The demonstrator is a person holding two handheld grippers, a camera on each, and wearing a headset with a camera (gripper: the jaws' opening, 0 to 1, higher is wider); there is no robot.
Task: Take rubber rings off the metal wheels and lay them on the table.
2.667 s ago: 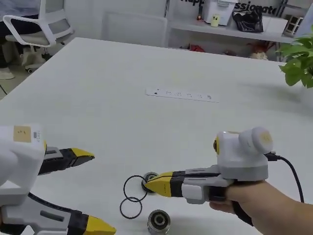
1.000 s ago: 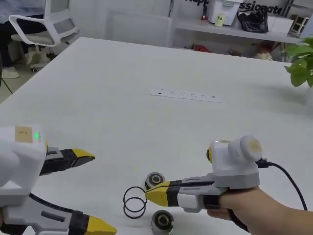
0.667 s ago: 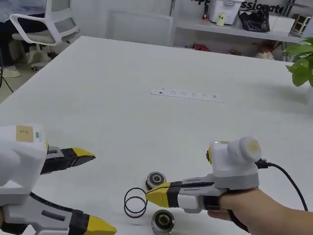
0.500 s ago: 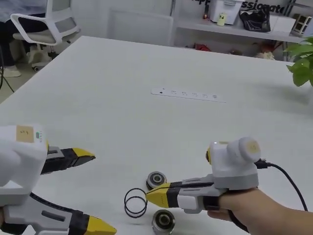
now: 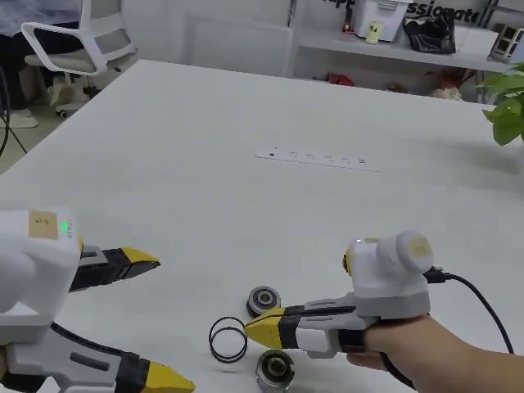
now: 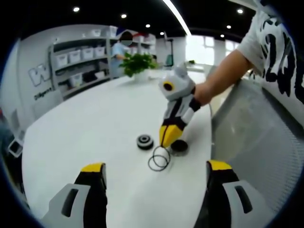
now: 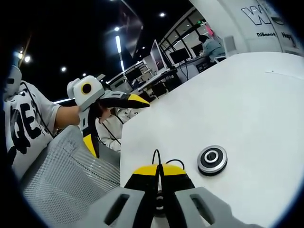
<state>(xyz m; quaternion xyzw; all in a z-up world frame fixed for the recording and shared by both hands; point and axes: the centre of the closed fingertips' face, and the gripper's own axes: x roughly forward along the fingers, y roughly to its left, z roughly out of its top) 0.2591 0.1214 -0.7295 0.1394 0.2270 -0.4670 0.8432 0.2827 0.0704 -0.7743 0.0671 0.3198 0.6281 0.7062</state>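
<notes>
Two thin black rubber rings (image 5: 228, 340) lie overlapped on the white table (image 5: 246, 205). My right gripper (image 5: 250, 330) is shut, its yellow tips pinching the edge of one ring (image 7: 155, 154). One metal wheel (image 5: 263, 300) sits just beyond the tips, also seen as wheel (image 7: 212, 159). A second wheel (image 5: 274, 368) lies under the right gripper's jaws. My left gripper (image 5: 161, 321) is open, its jaws wide apart, well left of the rings. From the left gripper view the rings (image 6: 159, 159) lie ahead of the left gripper (image 6: 156, 166), with the right gripper (image 6: 168, 138) at their far edge.
A white power strip (image 5: 315, 157) lies at mid table. A green plant (image 5: 508, 106) stands at the far right edge. An office chair (image 5: 74, 41) and shelves are behind the table. A black cable (image 5: 483, 295) trails from the right gripper.
The right gripper has pulled a ring away from the far wheel and brought it over the other ring. In the last second it barely moved. The left gripper stays put.
</notes>
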